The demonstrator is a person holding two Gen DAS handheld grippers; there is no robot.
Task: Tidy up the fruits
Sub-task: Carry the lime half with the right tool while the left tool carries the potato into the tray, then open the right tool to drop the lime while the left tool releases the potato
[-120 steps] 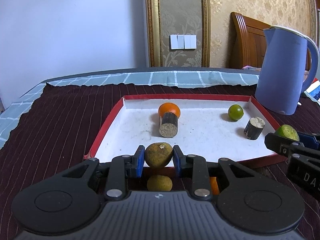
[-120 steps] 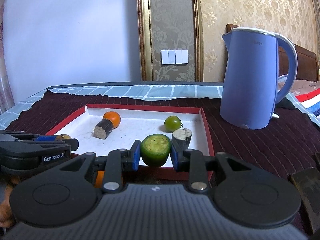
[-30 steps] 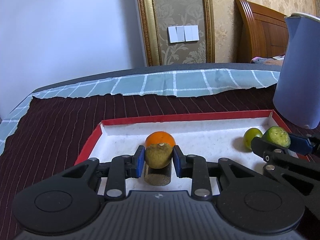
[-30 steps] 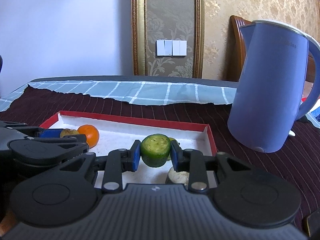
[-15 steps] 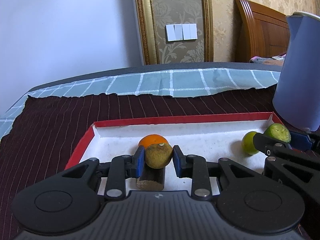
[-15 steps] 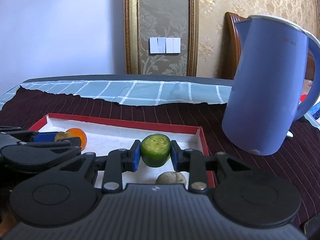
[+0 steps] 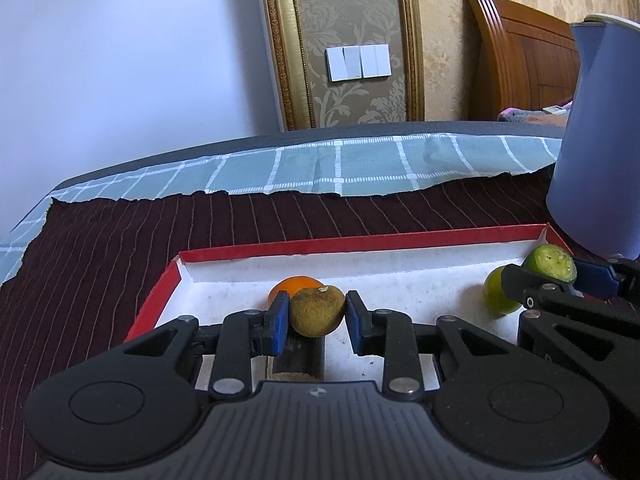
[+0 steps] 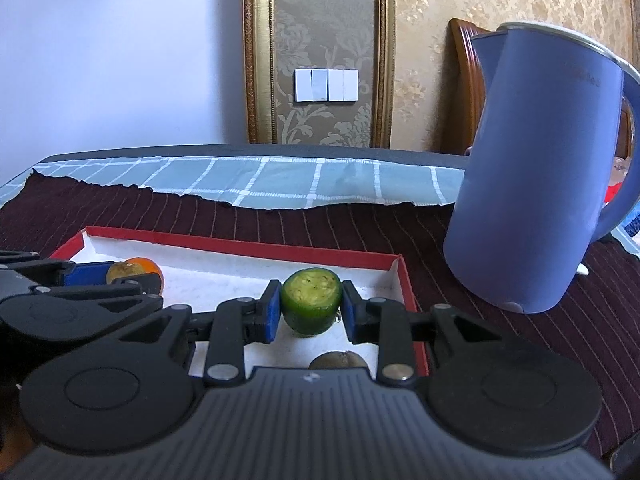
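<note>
My left gripper (image 7: 317,315) is shut on a brownish-yellow fruit (image 7: 317,310), held over the left part of the red-rimmed white tray (image 7: 352,246). Behind it lies an orange (image 7: 294,283); a dark cut stalk piece (image 7: 298,362) lies under the jaws. My right gripper (image 8: 310,306) is shut on a cut green fruit (image 8: 311,300) over the tray's right part (image 8: 256,246). In the left wrist view that gripper (image 7: 560,272) shows at the right with a whole green lime (image 7: 496,292) beside it. A brown stalk end (image 8: 339,360) lies below the right jaws.
A tall blue kettle (image 8: 532,168) stands on the dark striped cloth (image 7: 100,248) just right of the tray. A checked teal cloth (image 8: 256,182) covers the table's far edge. A wooden headboard (image 7: 516,64) and a wall switch (image 7: 357,62) are behind.
Both grippers have carried their fruits forward from the tray's near edge to over its inside. The tray's far rim and the kettle look nearer; both grips are unchanged.
</note>
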